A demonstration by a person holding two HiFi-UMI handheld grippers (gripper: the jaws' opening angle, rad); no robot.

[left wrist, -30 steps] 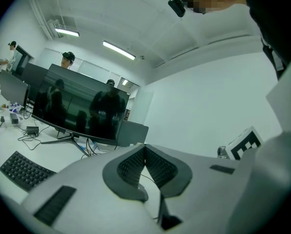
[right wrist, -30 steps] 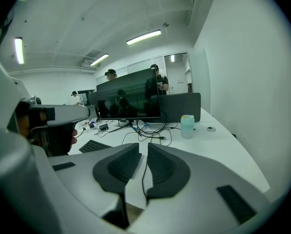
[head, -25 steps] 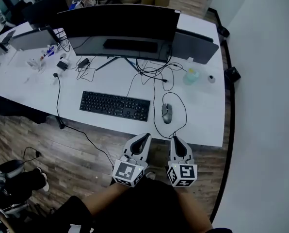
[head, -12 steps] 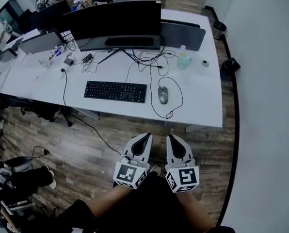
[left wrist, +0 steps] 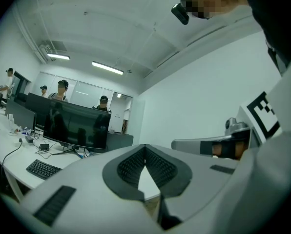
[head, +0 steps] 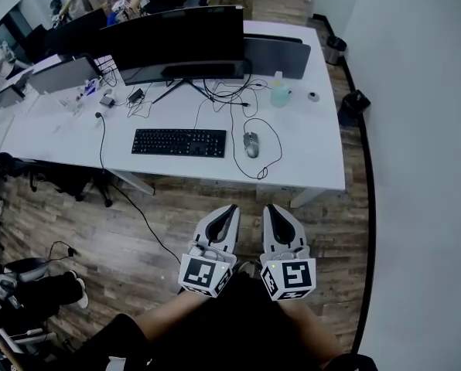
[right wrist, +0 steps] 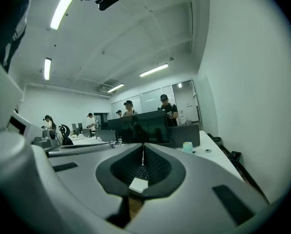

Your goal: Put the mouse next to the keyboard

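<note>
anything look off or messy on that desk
Nothing spilled or broken. The mouse lies beside the keyboard, but its cable sprawls in a loose loop toward the desk's front edge, and more cables tangle under the monitor.

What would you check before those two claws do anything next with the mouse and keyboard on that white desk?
1. Mouse beside the keyboard: ok, it lies just right of it on the desk.
2. Left gripper empty: ok, jaws together, nothing between them.
3. Right gripper empty: ok, jaws together, nothing between them.
4. Grippers near the desk: not ok, both hang over the floor, short of the desk's edge.
5. Cable free of snags: cannot tell; it loops on the desk around the mouse.
</note>
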